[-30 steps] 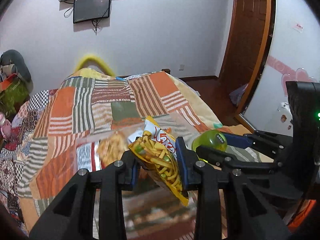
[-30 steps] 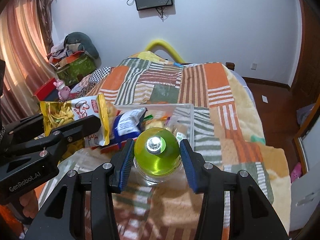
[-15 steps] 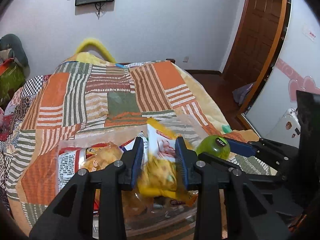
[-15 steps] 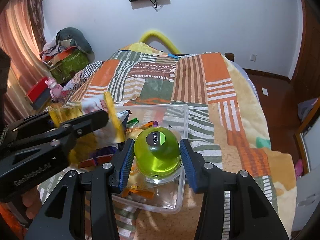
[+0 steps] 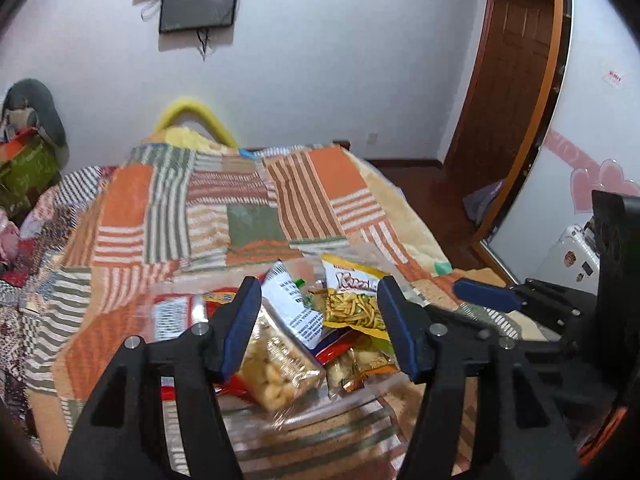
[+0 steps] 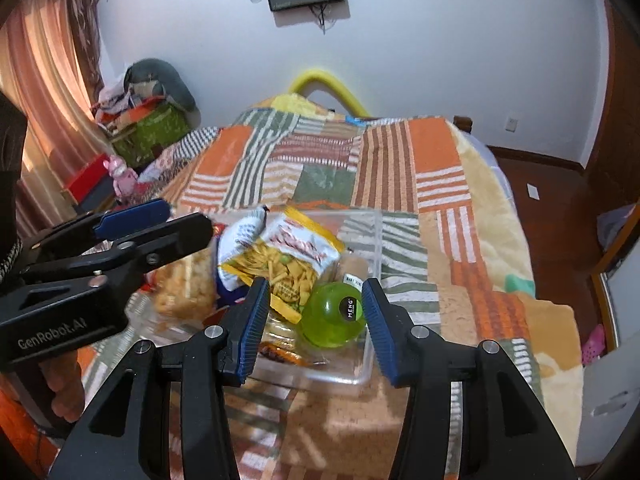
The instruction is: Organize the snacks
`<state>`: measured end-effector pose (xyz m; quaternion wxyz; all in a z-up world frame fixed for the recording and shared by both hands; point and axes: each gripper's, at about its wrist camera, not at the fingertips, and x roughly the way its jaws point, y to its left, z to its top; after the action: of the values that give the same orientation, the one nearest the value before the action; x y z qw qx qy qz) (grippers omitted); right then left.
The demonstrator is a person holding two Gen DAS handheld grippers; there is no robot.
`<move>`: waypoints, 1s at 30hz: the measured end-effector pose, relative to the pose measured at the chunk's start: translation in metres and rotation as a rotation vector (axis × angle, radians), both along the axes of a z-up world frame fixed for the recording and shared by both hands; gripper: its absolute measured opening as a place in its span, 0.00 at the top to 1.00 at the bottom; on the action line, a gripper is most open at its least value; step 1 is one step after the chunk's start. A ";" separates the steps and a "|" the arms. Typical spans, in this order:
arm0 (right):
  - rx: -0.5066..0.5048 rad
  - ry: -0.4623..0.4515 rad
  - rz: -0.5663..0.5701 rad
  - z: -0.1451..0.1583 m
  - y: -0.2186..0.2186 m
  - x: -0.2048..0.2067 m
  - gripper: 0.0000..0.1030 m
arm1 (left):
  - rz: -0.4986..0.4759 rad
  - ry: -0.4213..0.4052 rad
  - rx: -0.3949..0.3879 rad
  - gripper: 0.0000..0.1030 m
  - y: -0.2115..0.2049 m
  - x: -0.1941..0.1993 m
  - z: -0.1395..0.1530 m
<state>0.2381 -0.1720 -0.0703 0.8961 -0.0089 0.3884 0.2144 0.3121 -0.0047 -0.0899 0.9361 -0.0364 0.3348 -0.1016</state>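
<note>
Fig.: both grippers over the bin (image 6: pixel 370 376) on the quilt (image 6: pixel 400 168), w/ the bin as landmark. Left gripper (image 5: pixel 318 322) wide, holding nothing; yellow bag (image 5: pixel 352 304) lies on top of the pile inside the bin, leaning toward its far side. Right gripper (image 6: pixel 316 328) also wide; green jar (image 6: pixel 334 314) sits in the bin's near right corner, tilted, cap facing the camera, apart from both pads. Puff bag (image 6: pixel 184 284) at the bin's left side; white pack (image 5: pixel 294 306) mid-pile. Risks (est.): pile looks heaped above the rim, so yellow bag may slide out over the far wall; round jar may roll if the bin shifts on the soft quilt; a low pull-back could snag a pkt
</note>
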 end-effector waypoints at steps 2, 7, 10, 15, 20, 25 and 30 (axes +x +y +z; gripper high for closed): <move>0.018 -0.030 -0.005 0.016 -0.005 -0.010 0.56 | 0.015 -0.045 0.013 0.42 0.004 -0.018 0.014; 0.057 -0.123 -0.004 0.056 -0.010 -0.044 0.56 | 0.044 -0.145 0.042 0.42 0.014 -0.067 0.047; 0.082 -0.182 0.001 0.079 -0.010 -0.069 0.55 | 0.062 -0.204 0.054 0.39 0.019 -0.101 0.066; 0.125 -0.282 0.008 0.108 -0.010 -0.114 0.51 | 0.087 -0.299 0.043 0.31 0.024 -0.157 0.095; 0.137 -0.359 0.008 0.122 -0.007 -0.150 0.46 | 0.090 -0.363 0.018 0.21 0.029 -0.202 0.114; 0.149 -0.381 0.011 0.121 -0.002 -0.165 0.30 | 0.100 -0.405 0.021 0.09 0.026 -0.225 0.120; 0.125 -0.392 -0.004 0.116 0.006 -0.169 0.15 | 0.117 -0.412 0.018 0.02 0.026 -0.235 0.117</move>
<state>0.0694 -0.1663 0.0454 0.9538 0.0059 0.1926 0.2303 0.0776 0.0215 0.0267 0.9894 -0.0261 0.1343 -0.0493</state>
